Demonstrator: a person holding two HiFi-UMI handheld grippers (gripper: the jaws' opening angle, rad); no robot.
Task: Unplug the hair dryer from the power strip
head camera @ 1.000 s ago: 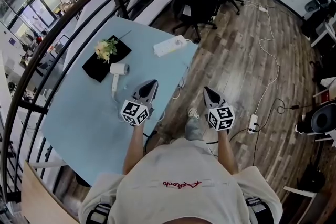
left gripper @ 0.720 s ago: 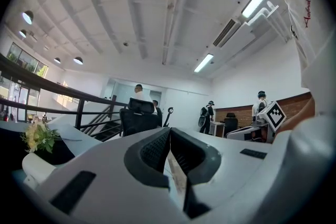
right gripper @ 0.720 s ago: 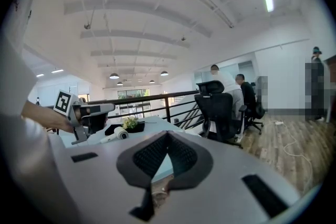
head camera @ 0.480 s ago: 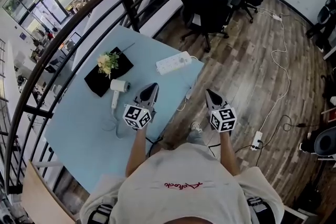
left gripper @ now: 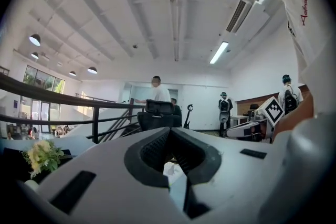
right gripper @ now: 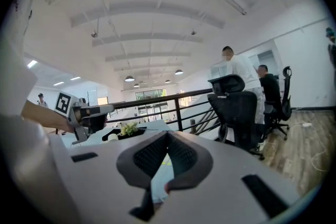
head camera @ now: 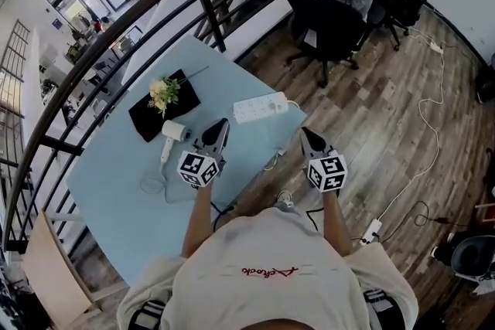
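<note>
On the pale blue surface (head camera: 116, 189) ahead, the white hair dryer (head camera: 173, 133) lies on its side, left of the long white power strip (head camera: 261, 107) near the far right corner. My left gripper (head camera: 223, 124) and right gripper (head camera: 304, 132) are both clenched, nothing between the jaws. I judge the dryer light, smooth hard plastic, its cord (head camera: 144, 183) limp. The stiff plug body is where I'd pinch, though I can't spot it yet.

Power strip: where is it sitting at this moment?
In the head view the white power strip lies near the right-hand edge of the light-blue table. It is to the right of the hair dryer and just beyond the left gripper.
</note>
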